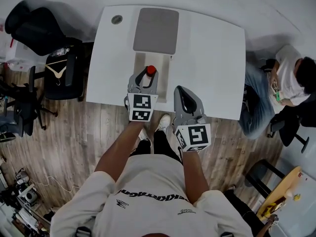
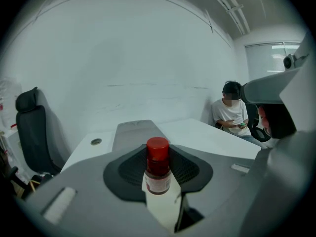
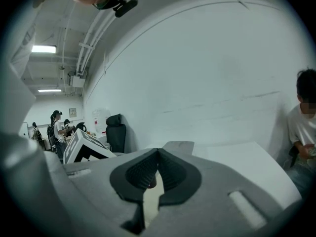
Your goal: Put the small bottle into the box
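Note:
The small bottle (image 1: pixel 150 71) has a red cap and a dark red body with a pale label. My left gripper (image 1: pixel 146 79) is shut on it and holds it upright over the open tray of the box (image 1: pixel 165 78). The box's grey lid (image 1: pixel 156 30) lies flat beyond the tray, toward the table's far side. In the left gripper view the bottle (image 2: pixel 158 168) stands between the black pads (image 2: pixel 190 169), with the grey lid (image 2: pixel 132 132) behind it. My right gripper (image 1: pixel 183 96) hovers just right of the box, its jaws shut and holding nothing (image 3: pixel 158 157).
The white table (image 1: pixel 212 58) has a round cable hole (image 1: pixel 117 19) at its far left corner. A black office chair (image 1: pixel 59 68) stands left of the table. A person (image 1: pixel 289 78) sits at the right. The near table edge lies under my grippers.

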### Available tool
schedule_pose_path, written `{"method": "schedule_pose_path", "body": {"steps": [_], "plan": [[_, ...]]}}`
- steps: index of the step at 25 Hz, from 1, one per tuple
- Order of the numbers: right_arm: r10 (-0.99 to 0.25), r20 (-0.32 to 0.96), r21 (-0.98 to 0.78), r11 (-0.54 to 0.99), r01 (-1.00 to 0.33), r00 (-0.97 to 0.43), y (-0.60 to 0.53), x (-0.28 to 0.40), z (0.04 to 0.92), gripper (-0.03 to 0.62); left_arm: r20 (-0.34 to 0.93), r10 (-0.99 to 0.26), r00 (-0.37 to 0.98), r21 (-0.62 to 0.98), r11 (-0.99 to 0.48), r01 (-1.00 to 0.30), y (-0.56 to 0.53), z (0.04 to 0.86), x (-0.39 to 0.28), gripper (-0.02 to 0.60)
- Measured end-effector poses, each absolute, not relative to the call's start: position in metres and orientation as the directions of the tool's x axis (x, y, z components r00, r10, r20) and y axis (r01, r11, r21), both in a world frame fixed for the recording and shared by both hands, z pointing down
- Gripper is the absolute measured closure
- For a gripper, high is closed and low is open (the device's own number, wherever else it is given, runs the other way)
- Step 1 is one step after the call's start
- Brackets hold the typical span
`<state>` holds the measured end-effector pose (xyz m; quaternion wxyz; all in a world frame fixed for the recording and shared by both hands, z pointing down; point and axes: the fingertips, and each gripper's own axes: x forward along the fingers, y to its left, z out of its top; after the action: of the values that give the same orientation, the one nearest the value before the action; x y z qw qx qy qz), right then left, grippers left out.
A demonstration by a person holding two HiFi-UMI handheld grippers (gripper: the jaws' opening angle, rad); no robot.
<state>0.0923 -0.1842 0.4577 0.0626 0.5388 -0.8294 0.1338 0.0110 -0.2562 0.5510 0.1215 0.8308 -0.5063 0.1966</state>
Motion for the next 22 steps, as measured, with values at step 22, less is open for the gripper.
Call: {"method": "schedule_pose_path", "body": {"steps": [22], "plan": [[-0.866, 0.296, -0.099, 0.391, -0.915, -0.402, -0.188, 0.091, 0.475, 0.595, 0.535, -0.751, 0.387, 0.009, -0.453, -0.892, -0.277, 0.607, 0.017, 0.442]]}}
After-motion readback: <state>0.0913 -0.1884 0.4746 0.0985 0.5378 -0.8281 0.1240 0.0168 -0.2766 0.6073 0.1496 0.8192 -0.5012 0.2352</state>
